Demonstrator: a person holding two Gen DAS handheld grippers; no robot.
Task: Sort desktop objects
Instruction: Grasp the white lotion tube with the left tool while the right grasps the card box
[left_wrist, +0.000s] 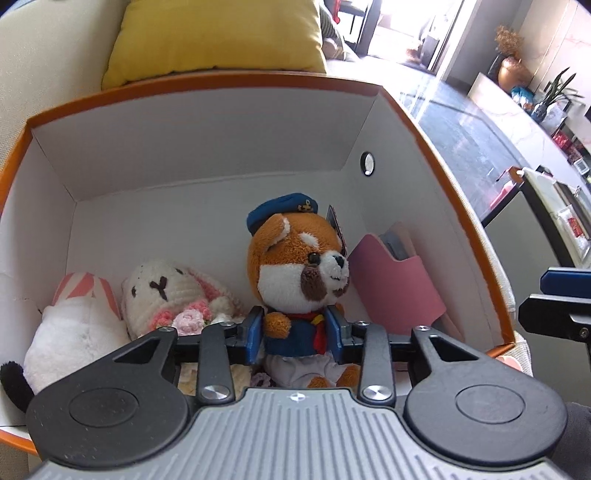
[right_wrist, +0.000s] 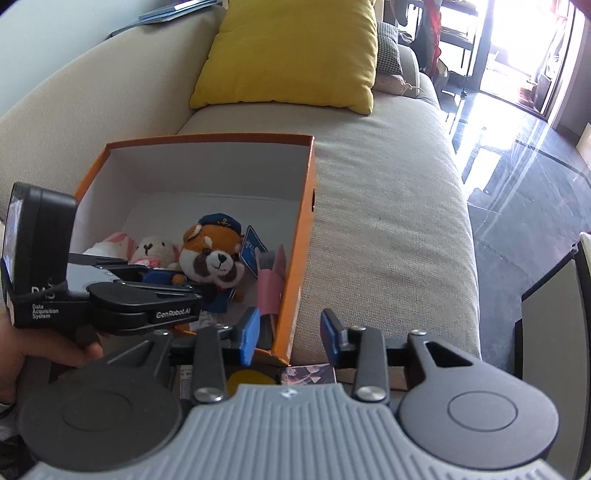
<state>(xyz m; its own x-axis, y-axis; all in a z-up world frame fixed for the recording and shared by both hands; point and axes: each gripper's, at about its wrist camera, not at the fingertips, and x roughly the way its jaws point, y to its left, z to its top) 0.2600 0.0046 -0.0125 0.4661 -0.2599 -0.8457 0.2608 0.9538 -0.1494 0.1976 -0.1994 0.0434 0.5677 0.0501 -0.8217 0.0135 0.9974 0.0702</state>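
An orange box with white inside (left_wrist: 207, 147) sits on a beige sofa; it also shows in the right wrist view (right_wrist: 301, 236). My left gripper (left_wrist: 297, 334) is inside the box, shut on the body of a plush red panda in a blue sailor cap (left_wrist: 295, 258), which stands upright. The panda shows in the right wrist view (right_wrist: 214, 258) with the left gripper (right_wrist: 170, 284) around it. A crocheted white rabbit (left_wrist: 170, 291) and a white-and-pink plush (left_wrist: 77, 325) lie to its left. My right gripper (right_wrist: 290, 332) is open and empty over the box's near right corner.
A pink card sleeve (left_wrist: 395, 288) leans against the box's right wall. A yellow cushion (right_wrist: 291, 55) rests on the sofa behind the box. Beige sofa seat (right_wrist: 388, 221) spreads right of the box. Dark glossy floor (right_wrist: 535, 177) lies far right. Small items lie below the right gripper.
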